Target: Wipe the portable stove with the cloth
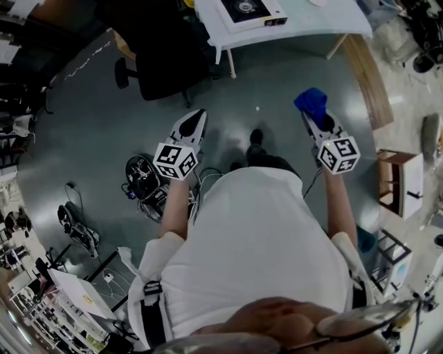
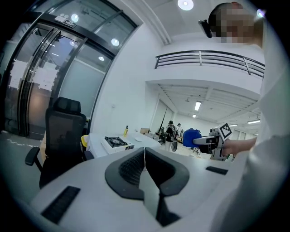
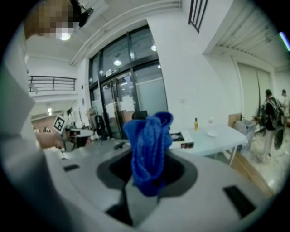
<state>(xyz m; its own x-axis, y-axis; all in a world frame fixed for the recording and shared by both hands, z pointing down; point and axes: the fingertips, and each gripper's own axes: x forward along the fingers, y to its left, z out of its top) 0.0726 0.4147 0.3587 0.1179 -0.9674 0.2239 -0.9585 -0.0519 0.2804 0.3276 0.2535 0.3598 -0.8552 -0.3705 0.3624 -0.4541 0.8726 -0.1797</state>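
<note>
The portable stove sits on a white table at the top of the head view, well ahead of both grippers. It also shows small in the left gripper view as the stove and behind the cloth in the right gripper view. My right gripper is shut on a bunched blue cloth, which stands up between the jaws. My left gripper is shut with nothing in it; its jaws meet in a thin line. Both are held over the grey floor.
A black office chair stands left of the table, in front of the left gripper. Cables and gear lie on the floor at left. A wooden bench and a box are at right. People stand far off.
</note>
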